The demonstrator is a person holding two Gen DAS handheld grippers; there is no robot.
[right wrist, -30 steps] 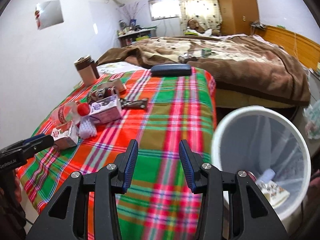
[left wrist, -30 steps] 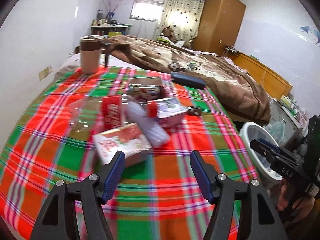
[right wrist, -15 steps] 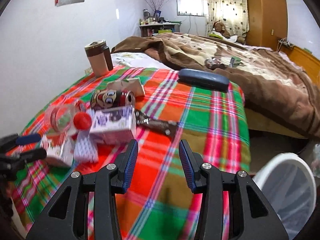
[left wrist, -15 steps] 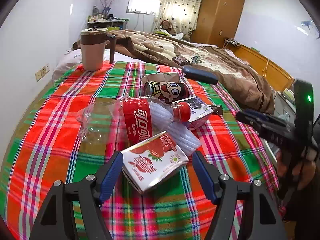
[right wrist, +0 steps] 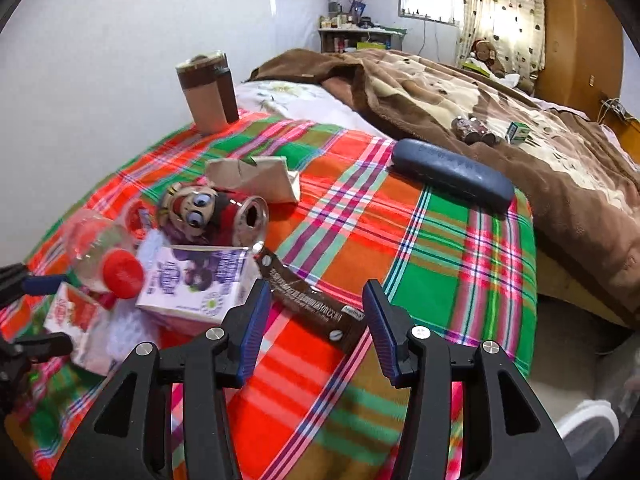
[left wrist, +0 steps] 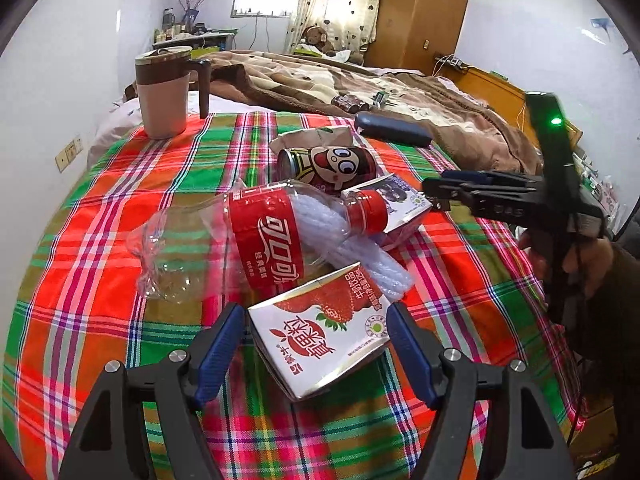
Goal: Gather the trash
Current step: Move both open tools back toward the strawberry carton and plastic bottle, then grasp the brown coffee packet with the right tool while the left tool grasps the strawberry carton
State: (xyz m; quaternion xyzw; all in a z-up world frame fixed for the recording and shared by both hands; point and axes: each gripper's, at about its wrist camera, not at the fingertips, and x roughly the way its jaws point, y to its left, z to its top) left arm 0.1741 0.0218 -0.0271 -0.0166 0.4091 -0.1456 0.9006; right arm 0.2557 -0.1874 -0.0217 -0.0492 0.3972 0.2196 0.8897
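Note:
A pile of trash lies on the plaid blanket. My left gripper is open, its fingers on either side of a strawberry milk carton, not closed on it. Beyond lie a clear cola bottle with a red cap, a white plastic roll, a purple carton, a cartoon can and a crumpled paper bag. My right gripper is open over a brown wrapper, beside the purple carton and the can.
A brown lidded mug stands at the blanket's far left. A dark blue case lies near the brown bedspread. The white bin's rim shows at the lower right, on the floor beside the bed.
Both grippers moved in toward the trash pile. The left now straddles the strawberry carton. The right swung left from the bin and now hangs over the brown wrapper.

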